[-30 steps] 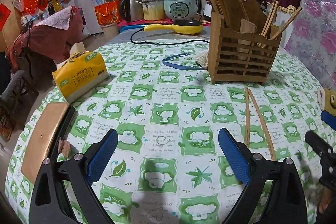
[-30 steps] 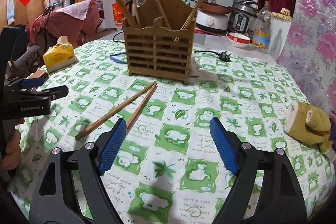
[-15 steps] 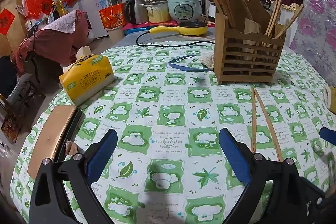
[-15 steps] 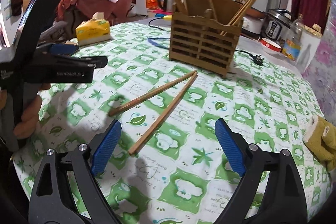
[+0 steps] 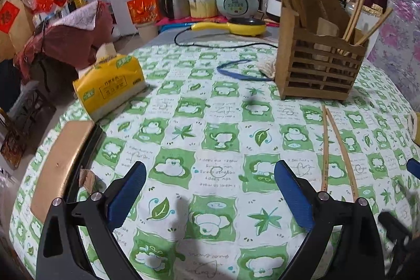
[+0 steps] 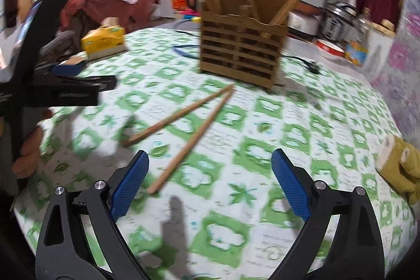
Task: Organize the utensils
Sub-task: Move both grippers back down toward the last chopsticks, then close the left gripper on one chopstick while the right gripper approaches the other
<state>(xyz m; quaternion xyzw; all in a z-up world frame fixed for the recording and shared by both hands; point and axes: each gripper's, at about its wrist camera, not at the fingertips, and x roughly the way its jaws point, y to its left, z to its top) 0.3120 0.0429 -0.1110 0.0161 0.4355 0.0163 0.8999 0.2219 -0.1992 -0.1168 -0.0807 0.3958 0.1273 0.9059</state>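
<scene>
Green-checked tablecloth (image 6: 328, 127) with two loose chopsticks (image 6: 181, 120) lying before the wooden holder (image 6: 241, 51); both right gripper (image 6: 210, 185) and left gripper (image 5: 210, 190) spread, empty; thin sticks may roll from an off-centre pinch.

R tongs (image 6: 210, 183) nearer chopsticks (image 6: 183, 122)

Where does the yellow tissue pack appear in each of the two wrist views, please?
Left wrist: tissue pack at left of centre, on the tablecloth edge.
Right wrist: tissue pack at upper left, smaller and blurred.
Shared landmark: wooden utensil holder, right of the pack in both.
</scene>
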